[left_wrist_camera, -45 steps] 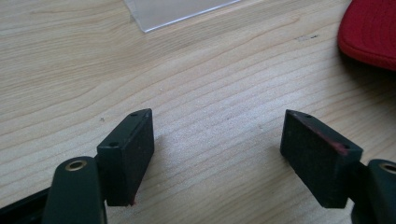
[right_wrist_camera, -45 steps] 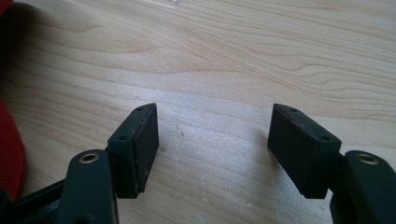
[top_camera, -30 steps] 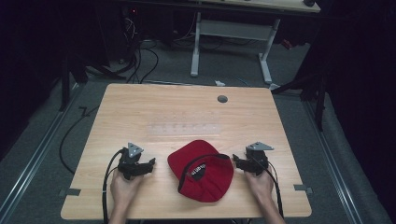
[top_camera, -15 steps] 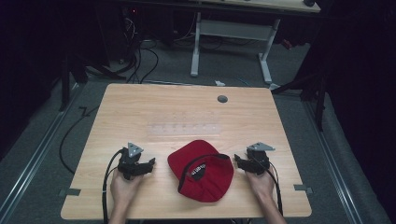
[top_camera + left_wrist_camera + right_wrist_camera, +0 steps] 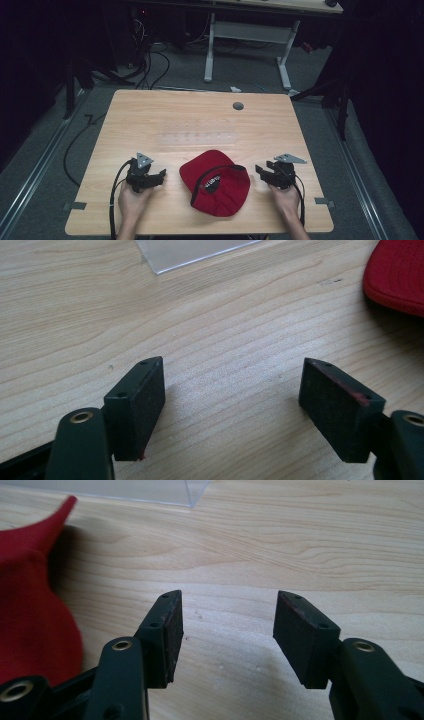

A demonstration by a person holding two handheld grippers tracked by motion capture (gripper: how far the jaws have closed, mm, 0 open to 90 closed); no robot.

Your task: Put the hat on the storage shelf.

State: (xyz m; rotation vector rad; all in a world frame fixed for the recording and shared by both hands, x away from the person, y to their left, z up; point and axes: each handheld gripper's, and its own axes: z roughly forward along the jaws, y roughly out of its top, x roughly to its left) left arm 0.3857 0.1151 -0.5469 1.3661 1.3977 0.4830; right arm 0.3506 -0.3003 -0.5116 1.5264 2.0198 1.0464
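Now my left claw (image 5: 161, 174) and right claw (image 5: 257, 169) flank the red cap (image 5: 216, 182) on the counter (image 5: 200, 120), both spread and empty, the right one's jaws just narrowing.

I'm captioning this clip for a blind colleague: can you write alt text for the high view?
A red cap lies on the near part of a light wooden table, between two hand-held black grippers that rest on the tabletop. The left gripper and the right gripper both point inward at the cap with open jaws and do not touch it. A clear plastic sheet lies just beyond.
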